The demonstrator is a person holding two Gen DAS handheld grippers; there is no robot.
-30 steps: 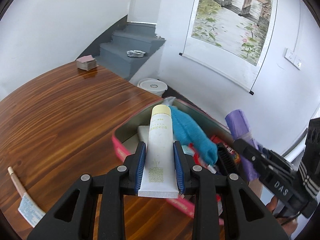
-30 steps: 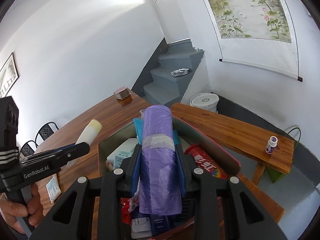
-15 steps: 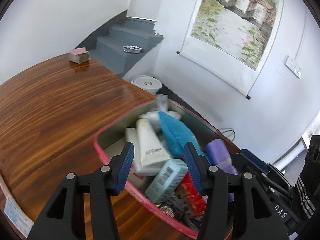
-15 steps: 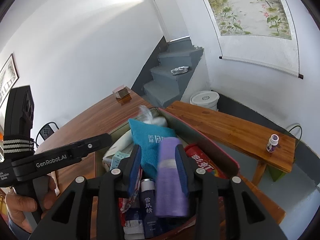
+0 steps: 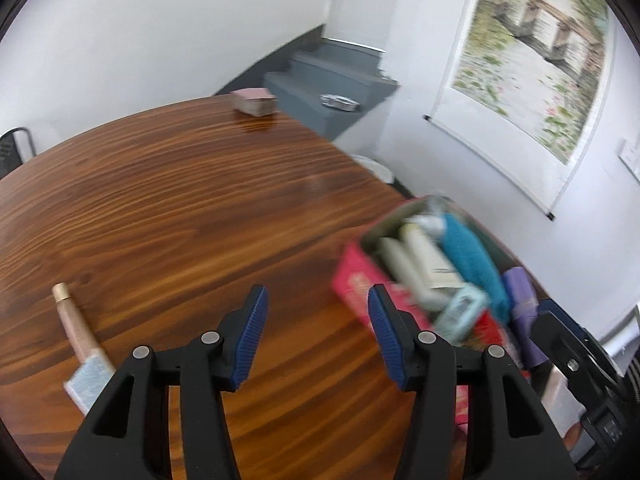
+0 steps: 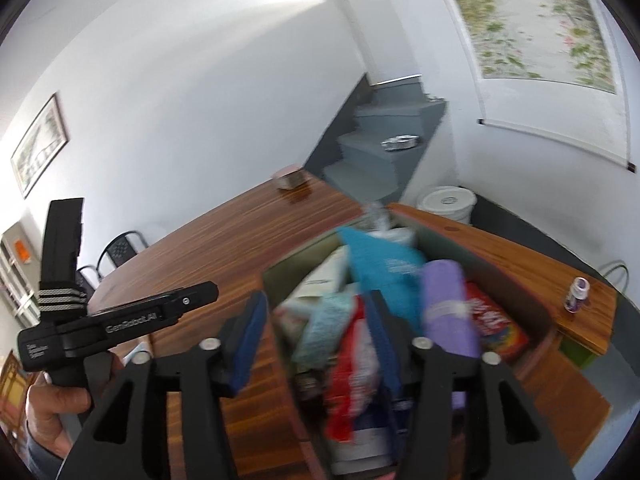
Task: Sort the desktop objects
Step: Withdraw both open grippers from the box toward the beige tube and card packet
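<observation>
Wood-grain table (image 5: 168,208) fills most of the left wrist view, where the left gripper (image 5: 316,332) holds its jaws apart over bare wood, gripping nothing. At lower left a pink-gold tube (image 5: 78,332) lies flat; a small pink box (image 5: 256,100) sits at the far edge, upper centre. The red bin (image 5: 356,288), crammed with tubes, a teal cloth and a purple roll (image 6: 448,308), stands at centre right. The right gripper (image 6: 316,336) hovers over the bin, jaws opening, nothing between them.
</observation>
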